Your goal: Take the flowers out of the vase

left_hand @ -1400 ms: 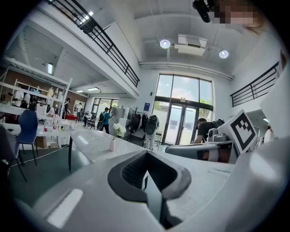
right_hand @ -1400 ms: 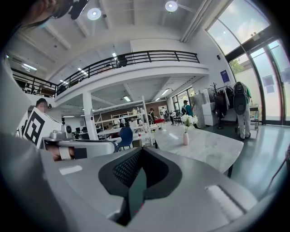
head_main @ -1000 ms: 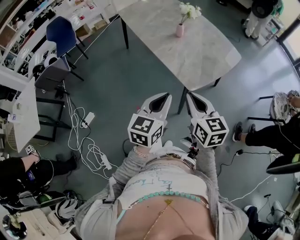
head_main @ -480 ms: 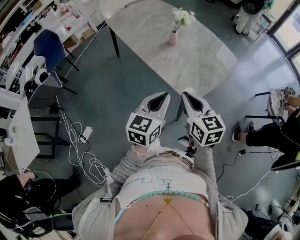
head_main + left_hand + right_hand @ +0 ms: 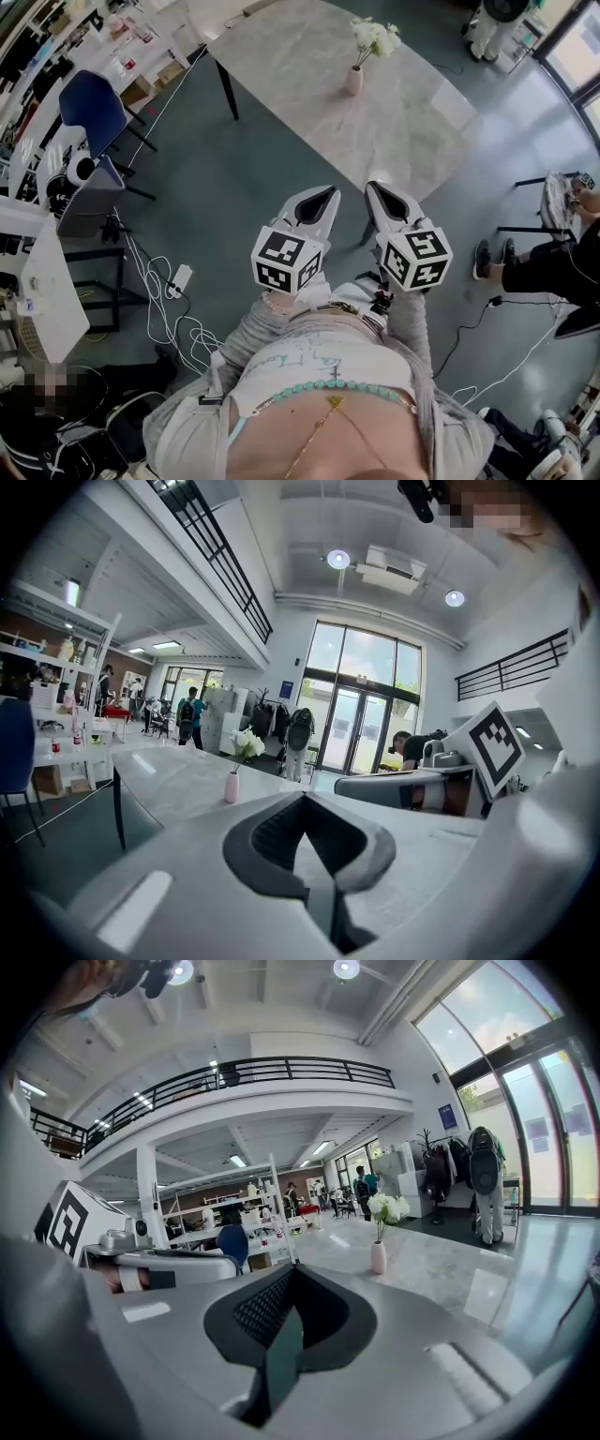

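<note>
1. The head view shows one pink vase [image 5: 353, 81] on the far part of the marble desk [image 5: 281, 66]. Only the gripper views show the glass doors [image 5: 361, 728] behind it.
2. The vase holds one bunch of white flowers [image 5: 375, 37].
3. Two tools, the left hand-held gripper [image 5: 322, 192] and right hand-held gripper [image 5: 375, 187], are closed and empty, well apart from the vase.

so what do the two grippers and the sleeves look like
The left gripper and right gripper are pale grey tapering shells with black ribbed pads. Each carries a white cube printed with black square markers. The sleeves are grey.
</note>
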A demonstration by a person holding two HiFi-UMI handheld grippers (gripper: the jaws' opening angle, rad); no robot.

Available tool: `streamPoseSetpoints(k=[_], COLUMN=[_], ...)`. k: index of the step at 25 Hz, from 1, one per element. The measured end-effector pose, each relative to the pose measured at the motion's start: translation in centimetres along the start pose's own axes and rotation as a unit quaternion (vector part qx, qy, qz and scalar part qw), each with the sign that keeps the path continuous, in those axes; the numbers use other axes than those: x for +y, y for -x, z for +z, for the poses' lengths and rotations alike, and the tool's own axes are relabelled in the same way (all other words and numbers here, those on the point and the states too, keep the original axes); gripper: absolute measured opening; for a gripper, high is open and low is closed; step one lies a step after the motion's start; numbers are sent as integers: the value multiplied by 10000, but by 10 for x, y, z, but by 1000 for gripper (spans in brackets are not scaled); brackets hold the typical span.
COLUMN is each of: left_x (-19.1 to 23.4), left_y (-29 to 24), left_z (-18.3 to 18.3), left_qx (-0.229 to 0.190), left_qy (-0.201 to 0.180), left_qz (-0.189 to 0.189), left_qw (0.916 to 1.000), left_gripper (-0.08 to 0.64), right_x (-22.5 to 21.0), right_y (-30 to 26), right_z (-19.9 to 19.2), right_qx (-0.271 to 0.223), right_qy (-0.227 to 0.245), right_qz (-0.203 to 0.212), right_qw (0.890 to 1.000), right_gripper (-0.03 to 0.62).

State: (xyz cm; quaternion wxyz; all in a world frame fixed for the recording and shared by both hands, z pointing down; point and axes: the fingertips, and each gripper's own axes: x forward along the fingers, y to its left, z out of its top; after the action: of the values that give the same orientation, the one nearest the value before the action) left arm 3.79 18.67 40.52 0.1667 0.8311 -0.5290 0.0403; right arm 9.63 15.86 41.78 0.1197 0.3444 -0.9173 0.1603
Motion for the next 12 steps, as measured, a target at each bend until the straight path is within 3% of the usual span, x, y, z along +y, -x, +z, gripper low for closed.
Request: streamPoseSetpoints(k=[12], left_x=[27], left_y=[-18], left_z=[10], left_qx=[-29], left_qy=[71], left_qz=[-33], left_qw=[10000], left_gripper=[2], right_x=[-15], right_y=[-23], right_z=[13], right_qx=[-45], right_qy=[-31], right_qz=[-205], right_qw=[9998], right_gripper=[28])
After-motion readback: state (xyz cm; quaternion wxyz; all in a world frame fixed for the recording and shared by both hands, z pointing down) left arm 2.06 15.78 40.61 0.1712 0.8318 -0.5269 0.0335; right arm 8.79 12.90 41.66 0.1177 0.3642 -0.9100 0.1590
